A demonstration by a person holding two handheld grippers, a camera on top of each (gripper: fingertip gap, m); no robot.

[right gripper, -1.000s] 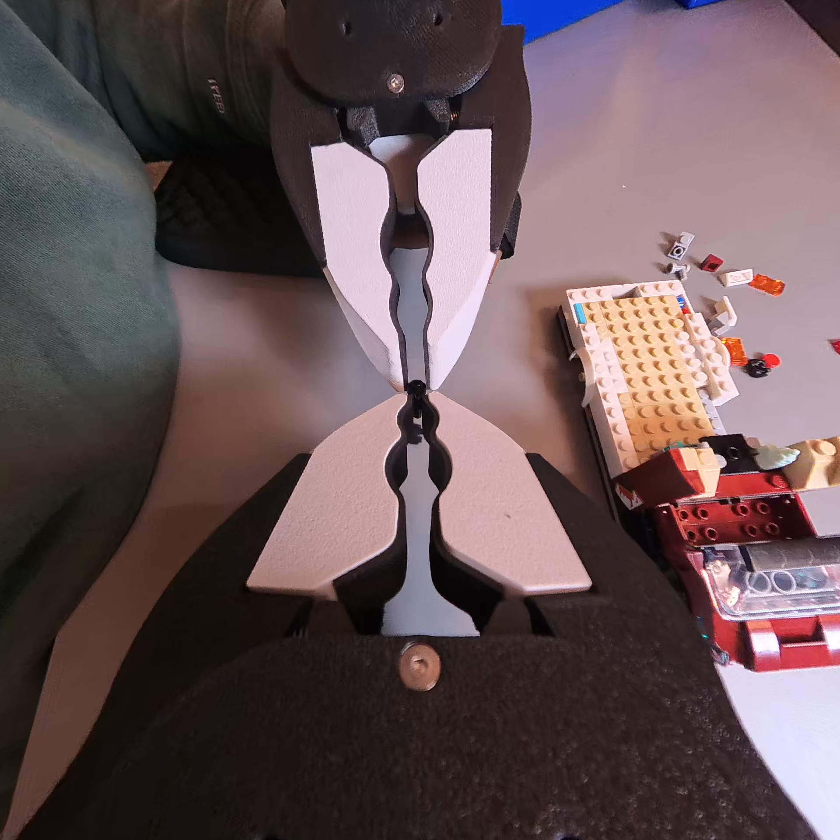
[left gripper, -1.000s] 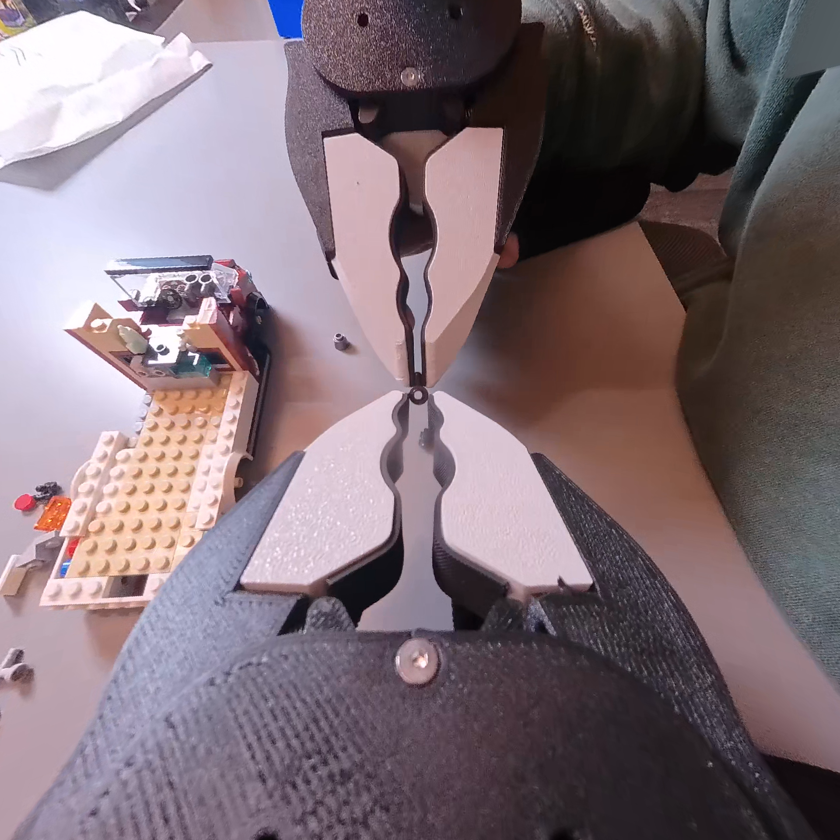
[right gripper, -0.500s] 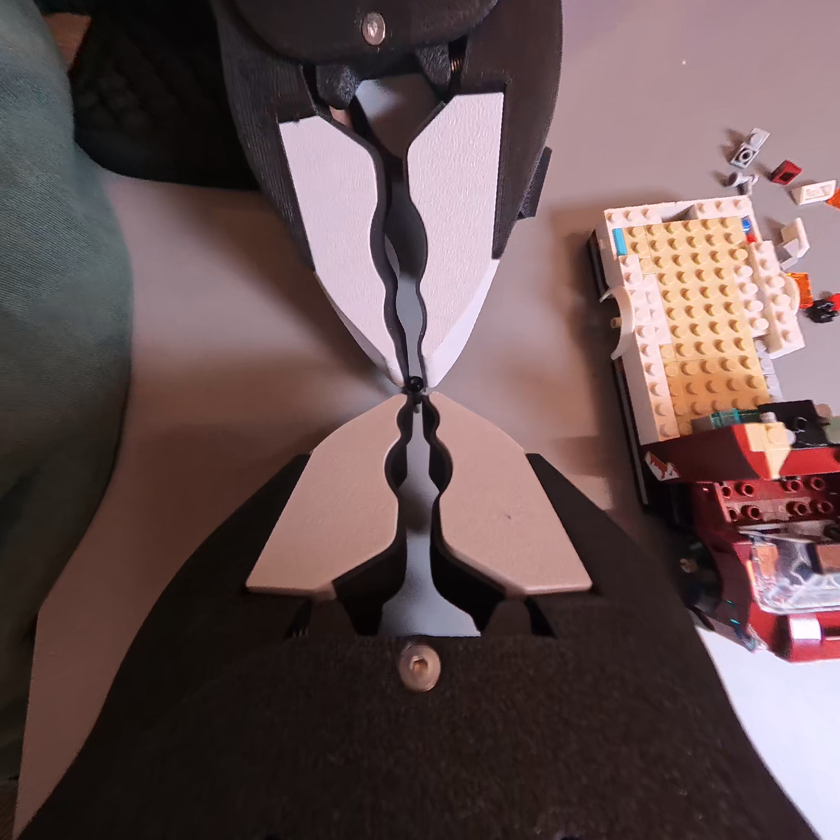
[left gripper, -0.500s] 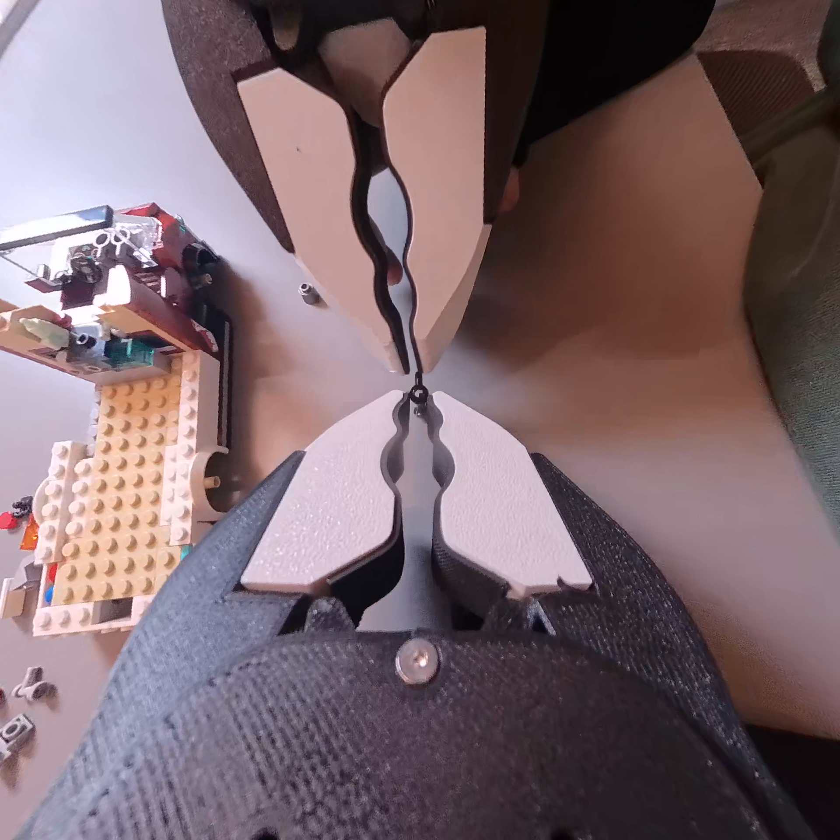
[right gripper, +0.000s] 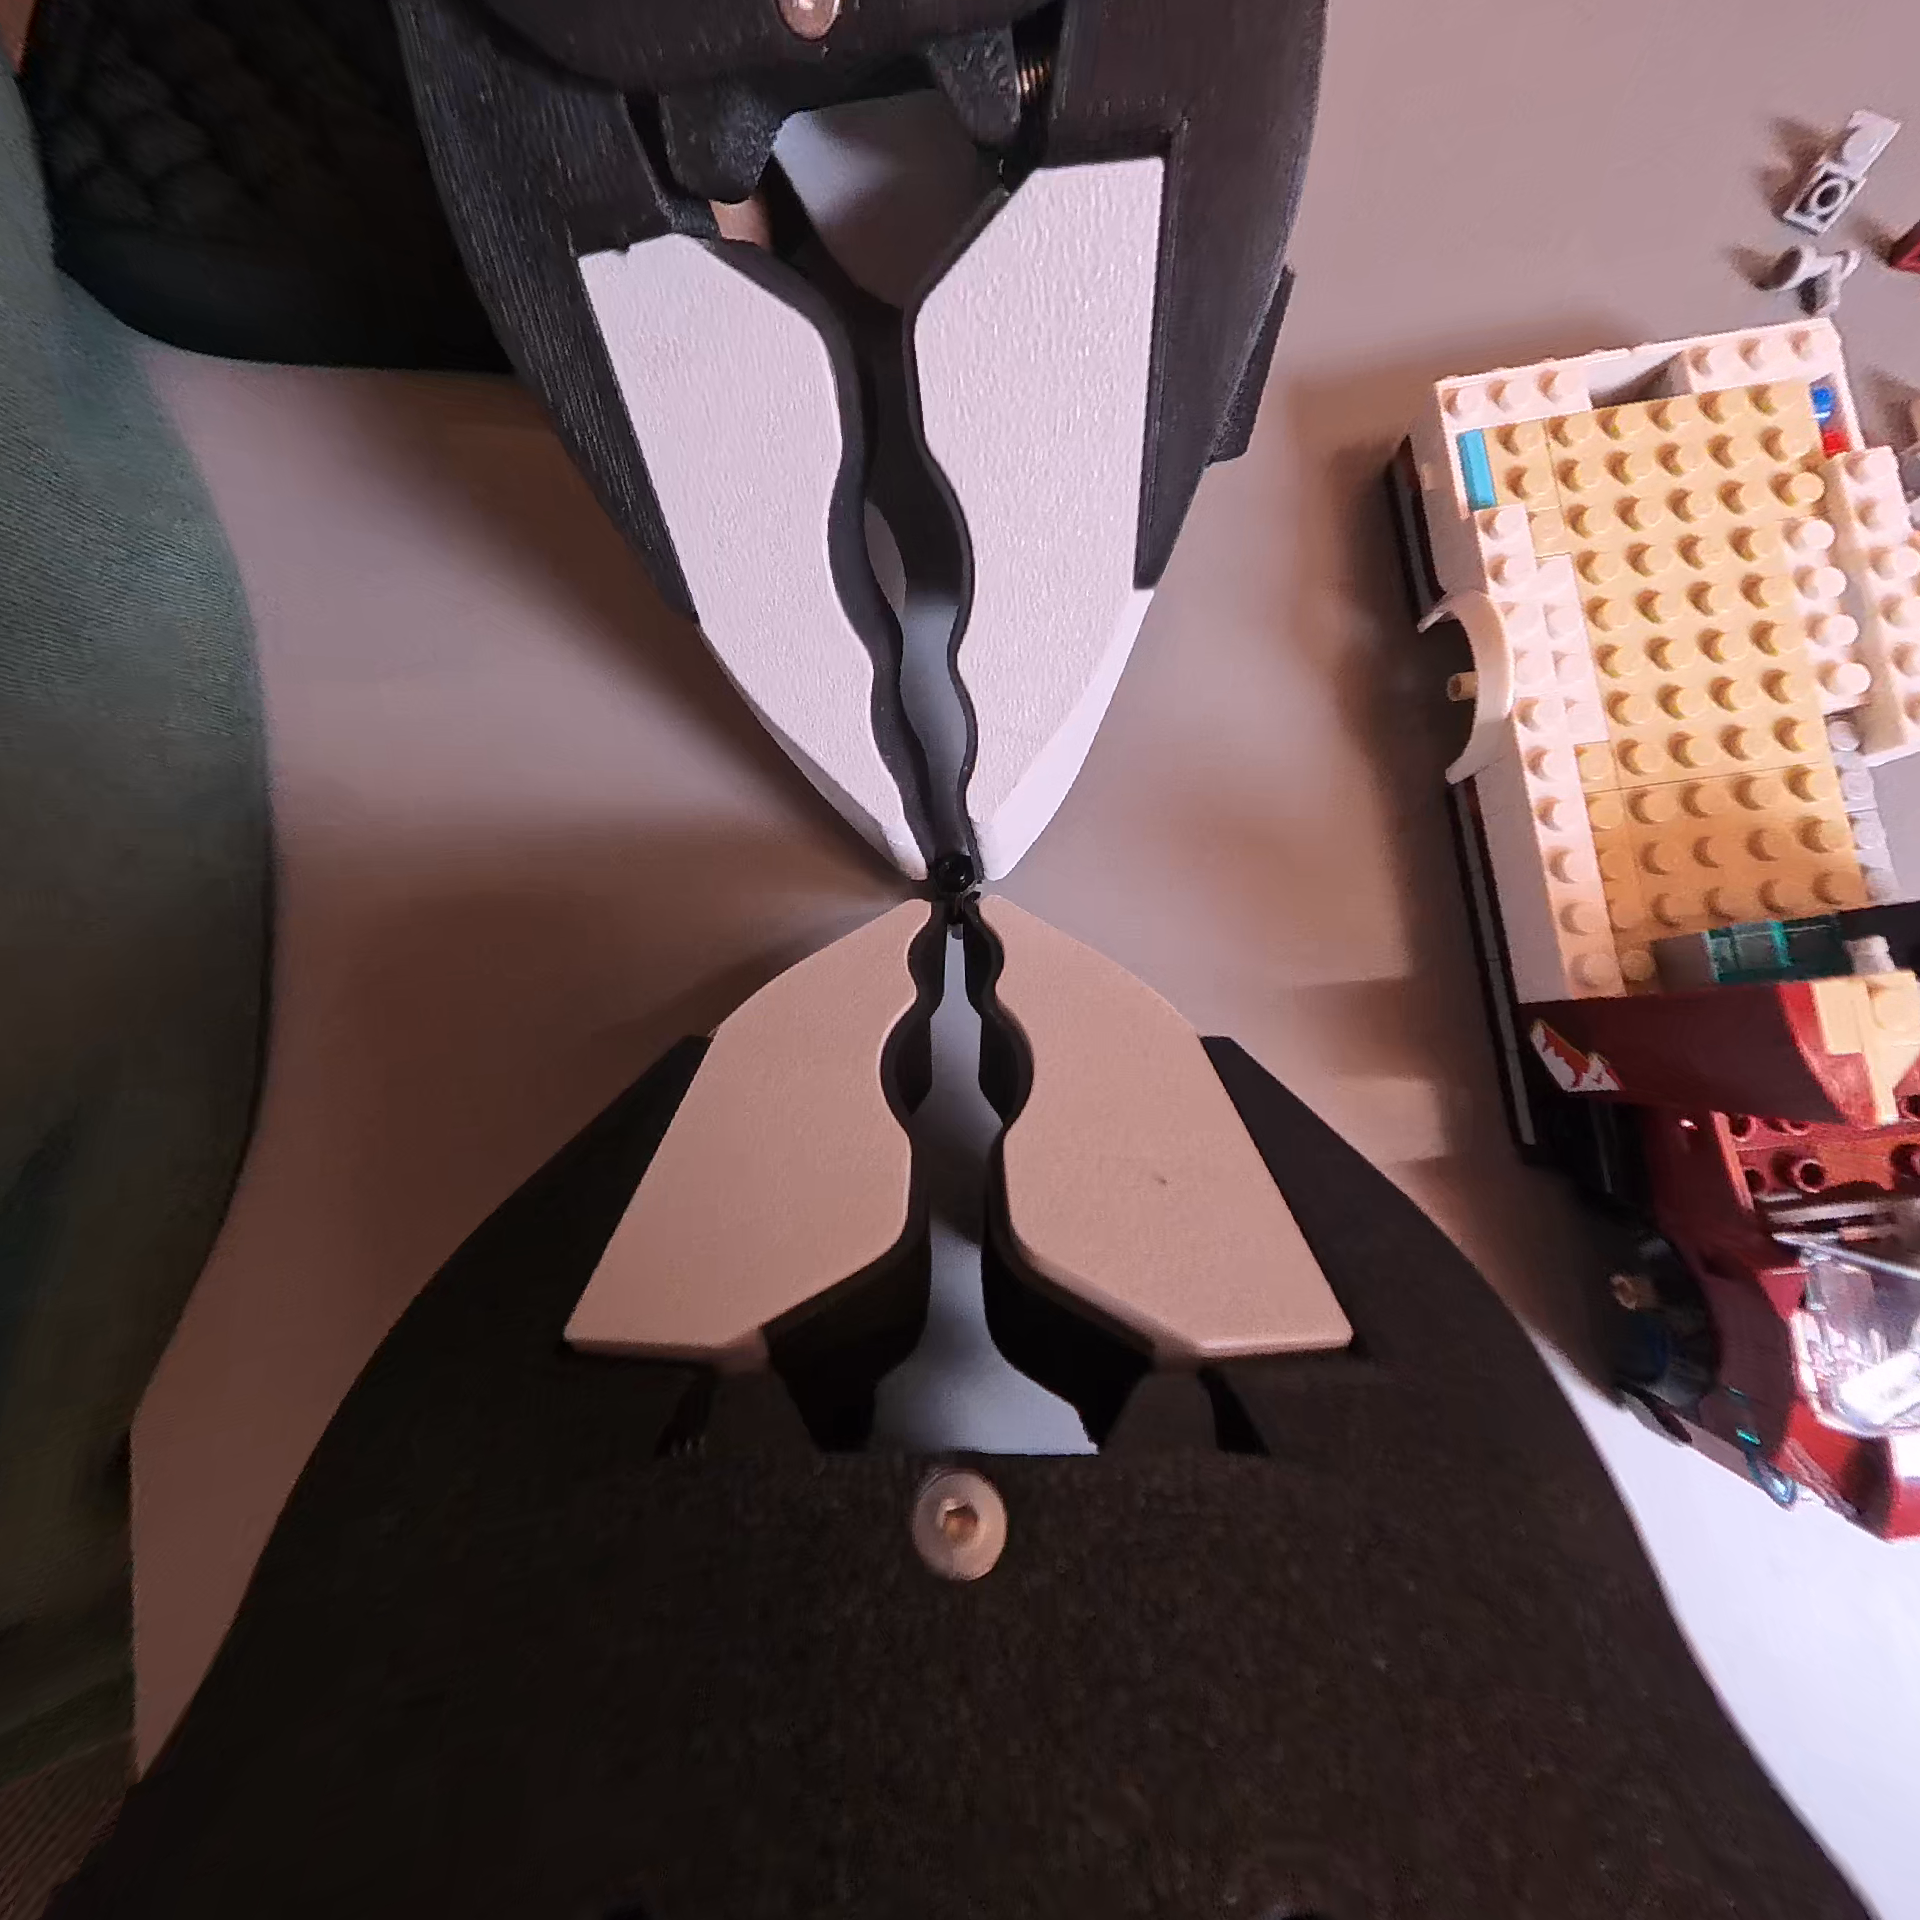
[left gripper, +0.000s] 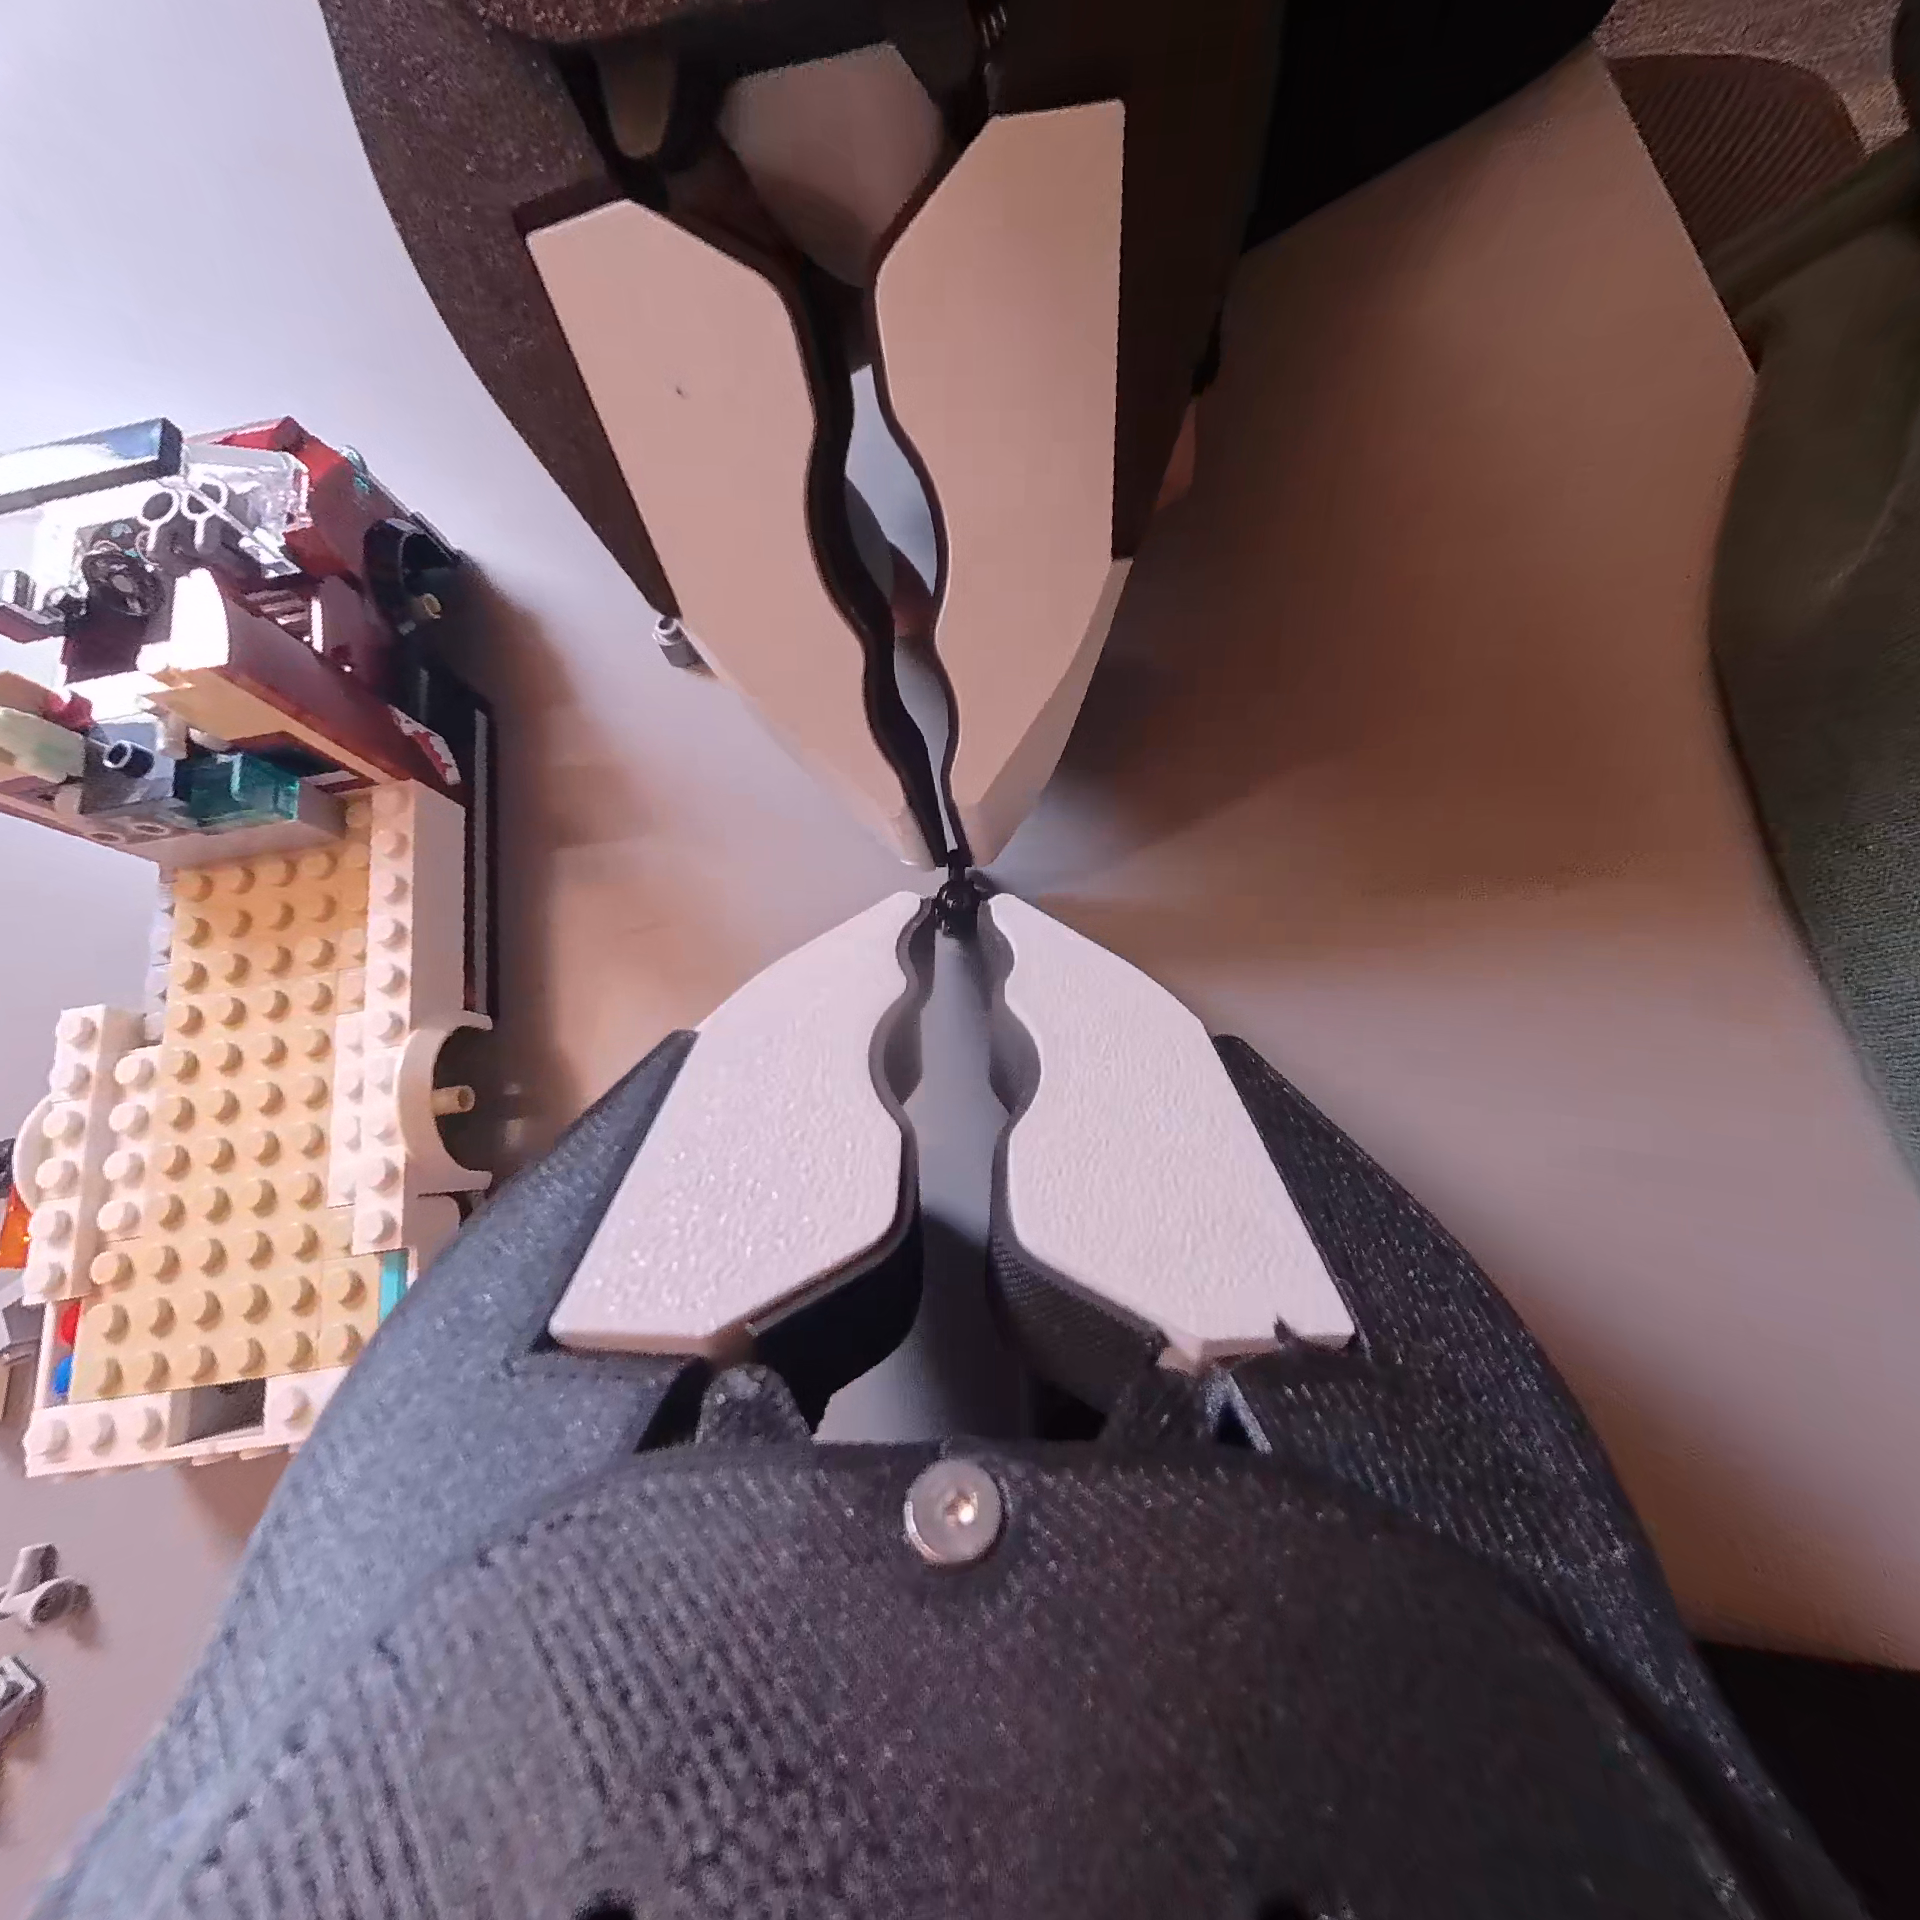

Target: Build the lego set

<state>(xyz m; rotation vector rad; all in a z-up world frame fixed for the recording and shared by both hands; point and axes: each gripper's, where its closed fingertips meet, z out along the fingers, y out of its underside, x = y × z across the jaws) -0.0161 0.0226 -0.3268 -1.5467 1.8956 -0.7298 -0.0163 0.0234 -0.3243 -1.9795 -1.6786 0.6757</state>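
My left gripper [left gripper: 954, 914] and my right gripper [right gripper: 956, 920] meet tip to tip above the grey table [left gripper: 1403, 935]. Both are shut on a tiny black lego piece [left gripper: 954, 896] pinched between the two pairs of tips; it also shows in the right wrist view [right gripper: 951, 868]. I cannot tell whether it is one part or two joined parts. The right gripper [left gripper: 943, 847] points at me in the left wrist view, the left gripper [right gripper: 948, 857] in the right wrist view. The lego build, a tan studded floor with white edges [left gripper: 239, 1122] and a dark red section [left gripper: 312, 644], lies beside them [right gripper: 1683, 644].
A small grey stud [left gripper: 673, 639] lies on the table by the right gripper's finger. Loose small pieces lie beyond the build [right gripper: 1829, 187] and near it [left gripper: 42, 1590]. A person's green sleeve [right gripper: 104, 727] fills the side away from the build. Both grippers' tips are close together, under 4 cm apart. Both grippers' tips are roughly 20 centimeters from the build [right gripper: 1829, 187].
Both grippers stay shut and tip to tip on the black piece. They have drawn closer to each other and tilted, so each looms larger and the build has shifted in view.
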